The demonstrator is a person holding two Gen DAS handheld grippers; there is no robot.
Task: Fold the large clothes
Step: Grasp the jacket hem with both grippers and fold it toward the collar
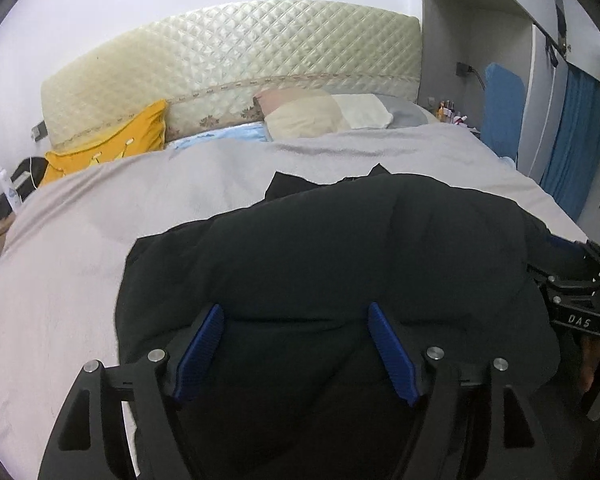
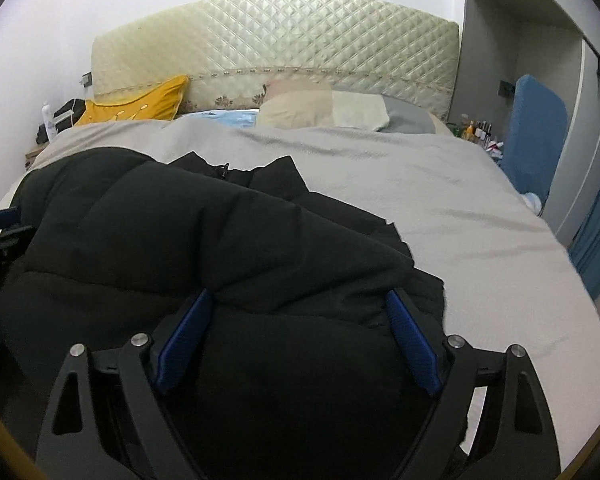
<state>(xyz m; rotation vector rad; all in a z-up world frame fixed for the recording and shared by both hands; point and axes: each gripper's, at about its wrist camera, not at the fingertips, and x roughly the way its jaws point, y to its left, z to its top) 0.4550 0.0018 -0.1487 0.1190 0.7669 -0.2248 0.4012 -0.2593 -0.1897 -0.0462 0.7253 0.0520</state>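
Note:
A black puffy jacket (image 1: 340, 248) lies bunched on the grey bedspread (image 1: 100, 216); it also shows in the right wrist view (image 2: 204, 248). My left gripper (image 1: 296, 312) is open, its blue pads (image 1: 202, 344) spread wide over the jacket's near left part. My right gripper (image 2: 298, 300) is open too, its blue pads (image 2: 414, 344) spread over the jacket's near right part. No cloth is pinched between either pair of fingers. The right gripper's body shows at the right edge of the left wrist view (image 1: 584, 300).
The grey bedspread (image 2: 440, 208) reaches to a quilted cream headboard (image 1: 236, 56). A yellow cushion (image 1: 112, 140) and beige pillows (image 1: 312, 114) lie at the head. A blue board (image 2: 536, 128) and a nightstand with bottles (image 2: 476, 130) stand at the right.

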